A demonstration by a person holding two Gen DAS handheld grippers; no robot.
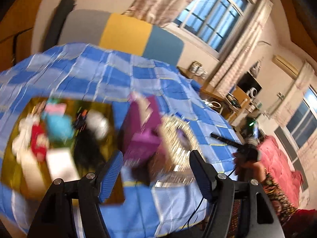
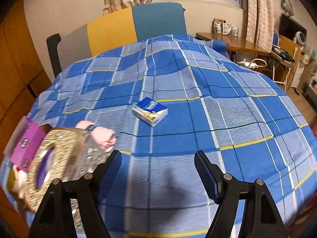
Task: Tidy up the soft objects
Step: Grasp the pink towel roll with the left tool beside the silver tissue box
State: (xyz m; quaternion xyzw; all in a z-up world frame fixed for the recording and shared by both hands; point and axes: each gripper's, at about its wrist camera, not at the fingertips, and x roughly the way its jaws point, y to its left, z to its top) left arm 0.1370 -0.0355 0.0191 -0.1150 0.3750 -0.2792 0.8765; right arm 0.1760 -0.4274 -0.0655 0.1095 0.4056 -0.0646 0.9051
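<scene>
A blue and white tissue pack (image 2: 150, 111) lies in the middle of the blue plaid bedspread (image 2: 227, 107). My right gripper (image 2: 157, 173) is open and empty, above the bedspread, well short of the pack. A gold sequin bag (image 2: 59, 158) with a purple box (image 2: 26, 141) and a pink soft item (image 2: 99, 134) sits at the left. In the blurred left wrist view, my left gripper (image 1: 156, 175) is open and empty over the purple box (image 1: 142, 125) and sequin bag (image 1: 178, 136). A yellow-lined box (image 1: 11, 170) at the left holds several soft toys (image 1: 57, 125).
A grey, yellow and blue headboard (image 2: 138, 19) stands behind the bed. A wooden desk (image 2: 237, 41) with clutter is at the right by the curtains. A pink quilt (image 1: 277, 158) lies at the right in the left wrist view.
</scene>
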